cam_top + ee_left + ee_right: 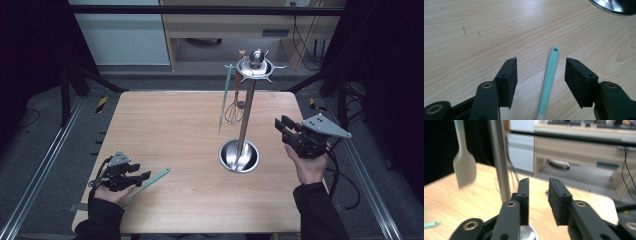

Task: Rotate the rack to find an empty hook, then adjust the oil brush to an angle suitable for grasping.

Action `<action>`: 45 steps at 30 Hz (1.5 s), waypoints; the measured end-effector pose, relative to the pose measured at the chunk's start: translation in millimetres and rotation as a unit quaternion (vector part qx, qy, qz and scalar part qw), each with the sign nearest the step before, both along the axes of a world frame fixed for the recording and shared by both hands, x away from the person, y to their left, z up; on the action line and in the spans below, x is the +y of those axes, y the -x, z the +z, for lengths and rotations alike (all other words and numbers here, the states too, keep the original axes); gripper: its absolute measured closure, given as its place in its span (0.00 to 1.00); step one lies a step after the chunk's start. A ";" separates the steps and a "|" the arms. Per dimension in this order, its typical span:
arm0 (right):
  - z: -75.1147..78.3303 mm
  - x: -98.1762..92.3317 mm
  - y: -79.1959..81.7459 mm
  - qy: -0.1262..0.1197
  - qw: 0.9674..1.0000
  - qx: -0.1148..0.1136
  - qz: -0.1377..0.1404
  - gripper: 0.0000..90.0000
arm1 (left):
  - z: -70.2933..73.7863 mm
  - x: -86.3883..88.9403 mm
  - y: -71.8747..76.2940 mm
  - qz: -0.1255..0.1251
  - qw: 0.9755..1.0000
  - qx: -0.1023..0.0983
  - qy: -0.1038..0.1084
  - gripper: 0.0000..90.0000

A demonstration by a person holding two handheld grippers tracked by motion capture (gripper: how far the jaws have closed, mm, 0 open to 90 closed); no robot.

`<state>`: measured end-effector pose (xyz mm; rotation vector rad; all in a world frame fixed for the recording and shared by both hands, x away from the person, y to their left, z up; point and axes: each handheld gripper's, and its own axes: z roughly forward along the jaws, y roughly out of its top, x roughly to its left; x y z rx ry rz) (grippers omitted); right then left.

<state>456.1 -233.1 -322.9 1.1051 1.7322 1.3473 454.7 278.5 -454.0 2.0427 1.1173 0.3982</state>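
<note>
The wooden table (165,125) has rounded corners and a pale, grained top; its left half and middle lie bare. The left gripper (139,176) rests near the near-left edge, jaws spread, with the mint-green utensil handle (549,77) lying flat on the table between the pads, touching neither. The handle is slim and smooth, with a hanging hole at its tip. The right gripper (286,128) hangs over the right edge, jaws partly spread on nothing. Between them stands the polished steel utensil stand (245,120), round dished base, with a pale spatula (464,167) and a wire whisk (233,111) hanging.
</note>
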 end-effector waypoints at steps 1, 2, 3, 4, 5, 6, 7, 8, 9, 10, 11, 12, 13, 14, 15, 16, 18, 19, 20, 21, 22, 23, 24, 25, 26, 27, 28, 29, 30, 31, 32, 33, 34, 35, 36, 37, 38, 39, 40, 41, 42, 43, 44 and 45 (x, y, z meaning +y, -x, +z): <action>-6.7 -1.7 -0.2 0.003 1.000 0.006 -0.003 0.76 | 0.7 -0.6 -0.1 -0.002 1.000 0.000 0.000 0.48; -13.0 -3.1 -0.3 0.005 1.000 0.011 -0.006 0.74 | 1.2 -1.3 -0.2 -0.003 1.000 0.000 0.001 0.48; -18.5 -4.9 -0.2 0.009 1.000 0.017 -0.008 0.71 | 1.9 -2.1 -0.2 -0.005 1.000 0.000 0.002 0.48; -23.7 -6.4 -0.1 0.010 1.000 0.020 -0.011 0.69 | 2.9 -2.8 -0.2 -0.009 1.000 0.000 0.002 0.49; -28.7 -7.9 0.3 0.010 1.000 0.024 -0.014 0.67 | 3.9 -3.5 -0.3 -0.011 1.000 0.000 0.003 0.49; -33.2 -9.6 0.8 0.010 0.999 0.028 -0.015 0.65 | 5.0 -4.3 -0.4 -0.013 1.000 -0.001 0.004 0.49; -37.8 -11.4 1.4 0.010 0.999 0.031 -0.017 0.64 | 6.5 -4.8 -0.7 -0.016 1.000 -0.002 0.003 0.49; -42.2 -12.7 1.9 0.009 0.999 0.035 -0.017 0.62 | 8.2 -5.4 -0.9 -0.019 1.000 -0.003 0.003 0.49; -46.6 -14.1 2.6 0.010 0.999 0.041 -0.018 0.60 | 10.0 -5.9 -1.2 -0.021 1.000 -0.003 0.003 0.49; -51.0 -15.3 3.1 0.011 0.999 0.045 -0.020 0.60 | 11.8 -6.3 -1.6 -0.023 1.000 -0.002 0.003 0.49; -55.2 -16.4 3.6 0.013 0.998 0.050 -0.020 0.59 | 13.4 -6.9 -2.1 -0.026 1.000 -0.002 0.002 0.49; -59.4 -17.4 4.1 0.015 0.998 0.055 -0.020 0.58 | 14.7 -7.5 -2.9 -0.030 1.000 0.001 0.002 0.49; -63.3 -18.3 4.7 0.017 0.998 0.061 -0.021 0.58 | 15.9 -8.3 -3.6 -0.034 0.999 0.004 0.002 0.49; -67.5 -19.2 5.4 0.016 0.998 0.064 -0.022 0.57 | 17.1 -9.0 -4.6 -0.039 0.999 0.009 -0.002 0.49; -71.7 -19.9 6.2 0.016 0.997 0.068 -0.023 0.57 | 18.1 -9.9 -5.4 -0.045 0.999 0.013 -0.006 0.49; -76.0 -20.5 7.1 0.017 0.997 0.074 -0.021 0.56 | 19.1 -10.5 -6.0 -0.049 0.999 0.015 -0.012 0.50; -84.1 -20.9 8.6 0.022 0.996 0.084 -0.020 0.55 | 20.2 -12.7 -7.5 -0.056 0.998 0.021 -0.019 0.50; -87.6 -20.9 9.6 0.027 0.995 0.090 -0.020 0.55 | 20.6 -13.4 -8.3 -0.060 0.998 0.024 -0.024 0.50; -89.3 -20.9 10.2 0.029 0.995 0.091 -0.021 0.55 | 21.0 -14.7 -9.1 -0.062 0.997 0.025 -0.030 0.51; -91.2 -21.3 11.1 0.031 0.995 0.092 -0.020 0.54 | 21.7 -15.6 -10.2 -0.066 0.997 0.027 -0.038 0.51; -92.8 -21.8 12.1 0.030 0.995 0.093 -0.020 0.54 | 22.3 -16.4 -11.2 -0.068 0.996 0.028 -0.041 0.51; -94.2 -22.1 13.2 0.028 0.995 0.095 -0.021 0.53 | 22.9 -17.2 -12.3 -0.071 0.996 0.032 -0.043 0.51; -96.0 -22.2 13.8 0.028 0.995 0.096 -0.021 0.53 | 23.5 -18.0 -13.3 -0.073 0.996 0.035 -0.047 0.50; -98.1 -22.2 14.7 0.028 0.995 0.098 -0.022 0.52 | 23.9 -18.8 -14.2 -0.075 0.995 0.037 -0.051 0.51; -100.7 -22.1 15.2 0.029 0.994 0.102 -0.023 0.51 | 24.4 -19.6 -15.0 -0.079 0.994 0.040 -0.057 0.50; -103.3 -22.3 15.7 0.033 0.994 0.106 -0.022 0.50 | 24.6 -20.6 -15.5 -0.081 0.994 0.045 -0.060 0.50; -105.7 -22.3 16.3 0.037 0.993 0.109 -0.022 0.50 | 24.7 -21.0 -16.4 -0.086 0.993 0.048 -0.064 0.50; -107.7 -22.8 17.2 0.041 0.993 0.113 -0.022 0.50 | 24.8 -21.5 -16.9 -0.087 0.993 0.051 -0.068 0.50; -109.5 -23.2 18.0 0.041 0.992 0.115 -0.023 0.50 | 24.2 -22.0 -17.2 -0.088 0.992 0.055 -0.068 0.51; -110.8 -24.0 19.2 0.039 0.992 0.119 -0.023 0.50 | 23.3 -22.1 -18.4 -0.095 0.991 0.059 -0.074 0.51; -112.7 -24.9 20.0 0.041 0.992 0.120 -0.024 0.50 | 22.2 -22.5 -19.2 -0.097 0.990 0.062 -0.079 0.51; -113.4 -25.6 21.1 0.042 0.991 0.124 -0.023 0.50 | 21.1 -23.1 -19.6 -0.096 0.990 0.067 -0.081 0.51; -114.4 -26.2 21.3 0.044 0.991 0.122 -0.023 0.50 | 19.8 -23.3 -20.5 -0.098 0.989 0.072 -0.087 0.51; -115.1 -26.8 22.0 0.044 0.991 0.124 -0.023 0.50 | 18.3 -23.4 -21.3 -0.100 0.988 0.075 -0.094 0.51; -115.9 -27.5 22.3 0.046 0.991 0.124 -0.024 0.50 | 16.6 -23.8 -21.8 -0.102 0.987 0.076 -0.098 0.52; -116.3 -27.8 22.7 0.046 0.991 0.125 -0.024 0.51 | 15.1 -24.4 -22.0 -0.102 0.987 0.080 -0.100 0.52; -116.7 -27.8 23.2 0.045 0.991 0.127 -0.024 0.51 | 13.6 -25.1 -22.0 -0.101 0.986 0.084 -0.102 0.52; -117.2 -27.8 23.3 0.047 0.991 0.126 -0.023 0.51 | 12.5 -25.5 -22.3 -0.103 0.985 0.086 -0.107 0.53; -117.4 -27.3 23.4 0.048 0.991 0.127 -0.022 0.51 | 11.3 -26.2 -22.2 -0.103 0.985 0.088 -0.110 0.53; -117.7 -27.0 23.5 0.048 0.990 0.128 -0.021 0.52 | 10.0 -27.0 -22.3 -0.103 0.984 0.090 -0.115 0.54; -118.3 -26.3 23.4 0.048 0.990 0.130 -0.019 0.52 | 9.1 -27.3 -22.4 -0.104 0.983 0.092 -0.118 0.54; -118.5 -25.9 23.4 0.049 0.990 0.131 -0.018 0.52 | 7.8 -27.8 -22.7 -0.105 0.982 0.096 -0.122 0.54; -119.2 -25.8 23.1 0.052 0.990 0.130 -0.017 0.53 | 6.1 -28.4 -22.9 -0.104 0.982 0.097 -0.128 0.55; -119.3 -25.4 23.3 0.051 0.990 0.133 -0.015 0.53 | 4.4 -28.7 -23.2 -0.104 0.981 0.101 -0.132 0.56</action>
